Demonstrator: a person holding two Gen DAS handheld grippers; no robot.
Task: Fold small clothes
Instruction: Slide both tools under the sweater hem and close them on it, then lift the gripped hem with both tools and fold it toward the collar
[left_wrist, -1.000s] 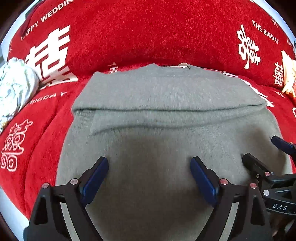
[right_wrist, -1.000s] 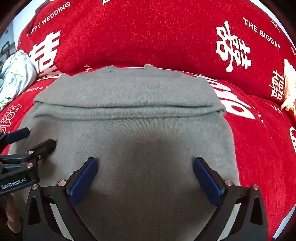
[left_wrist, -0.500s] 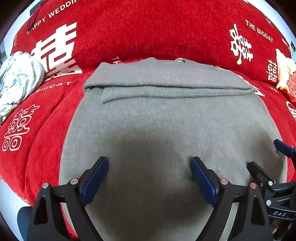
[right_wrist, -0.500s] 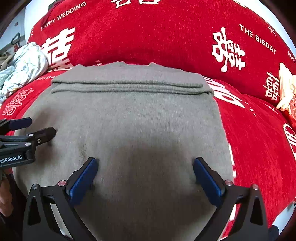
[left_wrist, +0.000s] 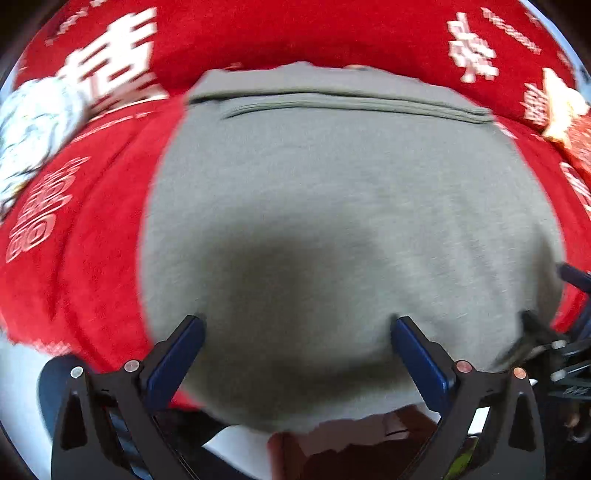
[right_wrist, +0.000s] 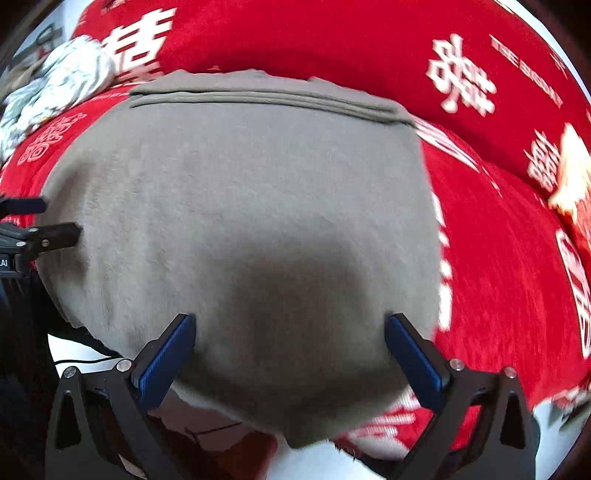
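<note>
A red cover (left_wrist: 92, 266) printed with white characters fills the background of both views, draped over what looks like a sofa seat and back. On it lies the grey garment (left_wrist: 332, 221), the widest thing in either frame, spread flat with a folded band of layers along its far edge at the top centre. Its near hem hangs past the seat edge at the bottom of both frames.

Only the right wrist view shows the garment's right side edge against the cover (right_wrist: 517, 258), and a thin dark cable on pale floor at lower left. Only the left wrist view shows the garment's left edge in full.

A pale patterned cloth bundle (right_wrist: 62, 85) sits at upper left in both views, cut off by the rim. A cream and orange object (left_wrist: 561, 107) at the right edge is too blurred to identify.

The left gripper (left_wrist: 295, 350) is spread wide over the near part of the garment, nothing between its blue pads (left_wrist: 177, 362). The right gripper (right_wrist: 288, 350) stands equally wide apart and empty. Each appears partly in the other's view, at the frame edge. Both frames are smeared, so the print is unreadable.
</note>
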